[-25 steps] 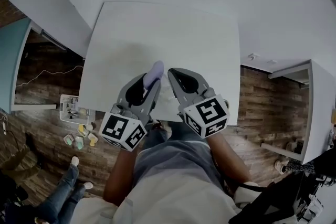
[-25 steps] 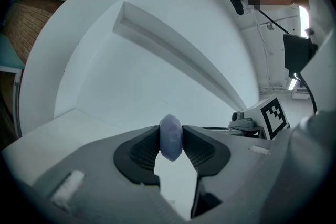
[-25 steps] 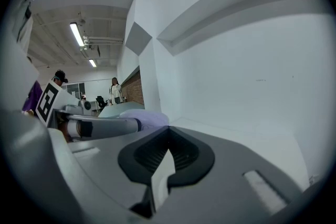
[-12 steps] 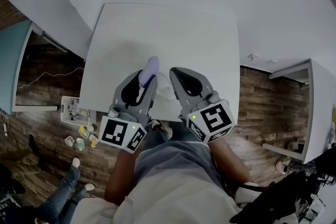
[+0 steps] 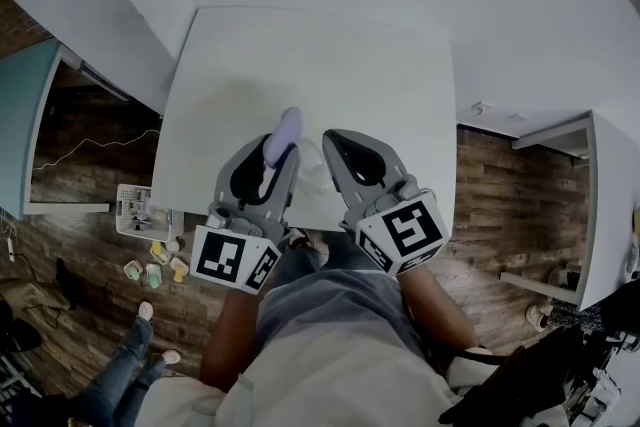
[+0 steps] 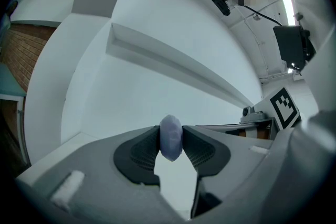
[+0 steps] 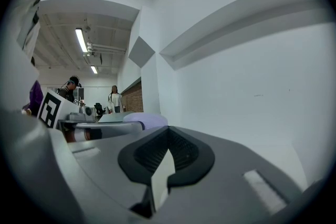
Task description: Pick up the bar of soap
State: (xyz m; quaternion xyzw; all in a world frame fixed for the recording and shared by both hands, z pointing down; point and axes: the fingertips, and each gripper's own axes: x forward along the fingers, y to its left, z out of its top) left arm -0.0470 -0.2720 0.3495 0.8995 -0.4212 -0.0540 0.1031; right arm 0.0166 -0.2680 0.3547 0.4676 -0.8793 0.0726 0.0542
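Observation:
A pale lavender bar of soap (image 5: 284, 130) is pinched on edge between the pads of my left gripper (image 5: 279, 147), held above the near part of the white table (image 5: 320, 55). In the left gripper view the soap (image 6: 170, 136) stands upright between the ribbed black pads, with the left gripper (image 6: 171, 142) shut on it. My right gripper (image 5: 333, 141) hovers just to the right of it, jaws closed together and nothing between them. The right gripper view shows its pads meeting (image 7: 167, 137) and the soap (image 7: 145, 119) off to the left.
The table is bare white and backs onto a white wall. Wood floor lies on both sides; a small bin (image 5: 140, 206) with loose items sits on the floor at left, white furniture (image 5: 603, 205) at right. A person's legs (image 5: 125, 360) stand at lower left.
Over the last second my left gripper has shifted slightly left with the soap still held. The right gripper has barely moved.

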